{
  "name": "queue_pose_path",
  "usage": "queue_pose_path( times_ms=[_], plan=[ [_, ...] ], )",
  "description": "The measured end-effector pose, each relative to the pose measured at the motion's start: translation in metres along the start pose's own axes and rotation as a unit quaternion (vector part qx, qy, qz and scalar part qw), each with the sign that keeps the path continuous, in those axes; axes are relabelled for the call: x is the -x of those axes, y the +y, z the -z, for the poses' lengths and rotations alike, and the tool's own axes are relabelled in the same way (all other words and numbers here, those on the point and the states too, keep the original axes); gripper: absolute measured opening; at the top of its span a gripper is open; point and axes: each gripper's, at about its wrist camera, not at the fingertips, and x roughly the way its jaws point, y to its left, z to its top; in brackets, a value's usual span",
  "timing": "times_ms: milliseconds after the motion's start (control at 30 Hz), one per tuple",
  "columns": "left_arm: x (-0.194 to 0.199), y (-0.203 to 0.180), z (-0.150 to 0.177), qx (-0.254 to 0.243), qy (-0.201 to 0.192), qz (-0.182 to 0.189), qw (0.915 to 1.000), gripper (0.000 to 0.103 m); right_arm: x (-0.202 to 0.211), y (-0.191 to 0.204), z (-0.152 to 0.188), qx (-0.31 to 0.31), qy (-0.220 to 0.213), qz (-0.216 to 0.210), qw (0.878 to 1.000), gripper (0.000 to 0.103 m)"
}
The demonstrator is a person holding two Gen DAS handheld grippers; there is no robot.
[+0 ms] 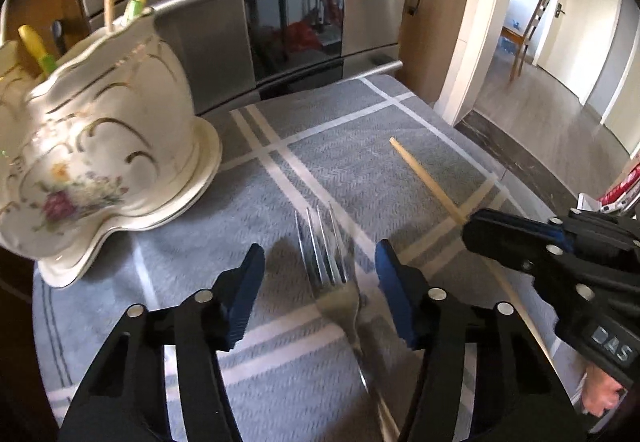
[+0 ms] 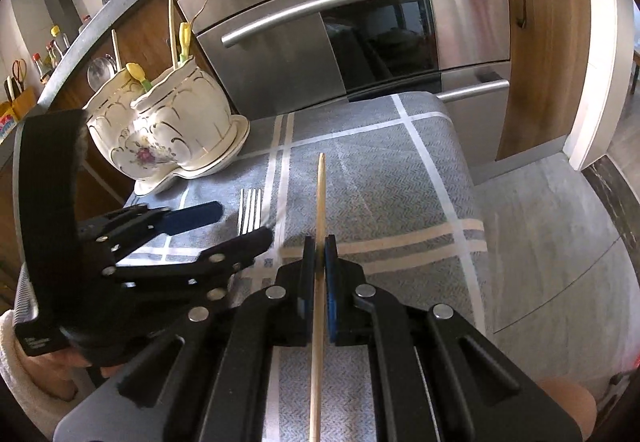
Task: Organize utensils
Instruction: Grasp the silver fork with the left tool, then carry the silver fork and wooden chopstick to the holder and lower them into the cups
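Note:
A cream floral ceramic holder (image 1: 104, 146) stands on a saucer at the table's left, with yellow-green handled utensils and a chopstick in it; it also shows in the right wrist view (image 2: 168, 130). A metal fork (image 1: 332, 266) lies on the grey checked cloth between the open fingers of my left gripper (image 1: 320, 274), tines pointing away; it shows too in the right wrist view (image 2: 249, 212). My right gripper (image 2: 319, 262) is shut on a wooden chopstick (image 2: 320, 202), which points forward over the cloth and shows in the left wrist view (image 1: 428, 182).
The small table with the cloth (image 2: 380, 170) stands in front of a steel oven with bar handles (image 2: 360, 6). A wooden cabinet door (image 2: 536, 42) is at the right. Beyond the table's right edge is grey floor (image 2: 552, 226); a doorway and chair (image 1: 524, 30) lie further off.

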Motion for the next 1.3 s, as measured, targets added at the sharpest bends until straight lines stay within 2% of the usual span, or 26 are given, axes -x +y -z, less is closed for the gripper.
queue_pose_path(
  times_ms=[100, 167, 267, 433, 567, 767, 1300],
  plan=[
    [-0.004, -0.001, -0.002, -0.007, -0.004, -0.012, 0.9999, 0.047, 0.002, -0.001, -0.001, 0.001, -0.006, -0.002, 1.000, 0.005],
    [-0.003, -0.001, -0.002, -0.008, -0.005, -0.009, 0.9999, 0.026, 0.004, -0.001, -0.002, 0.001, -0.011, -0.006, 1.000, 0.005],
    [0.001, 0.002, -0.002, -0.004, -0.008, -0.001, 1.0000, 0.025, 0.008, 0.000, -0.003, 0.002, -0.019, -0.011, 1.000, 0.005],
    [0.023, 0.008, 0.003, -0.003, -0.034, 0.008, 0.9994, 0.023, 0.013, 0.006, -0.006, 0.008, -0.034, -0.017, 0.999, 0.005],
    [0.056, 0.015, 0.010, -0.008, -0.069, 0.009, 0.9975, 0.023, 0.017, 0.017, -0.010, 0.018, -0.046, -0.023, 0.999, 0.005],
    [0.092, 0.030, 0.015, 0.009, -0.102, 0.022, 0.9945, 0.023, 0.020, 0.034, -0.014, 0.028, -0.053, -0.029, 0.998, 0.005],
    [0.182, 0.062, 0.041, 0.013, -0.191, 0.015, 0.9814, 0.022, 0.058, 0.091, -0.030, 0.083, -0.139, -0.051, 0.985, 0.005]
  ],
)
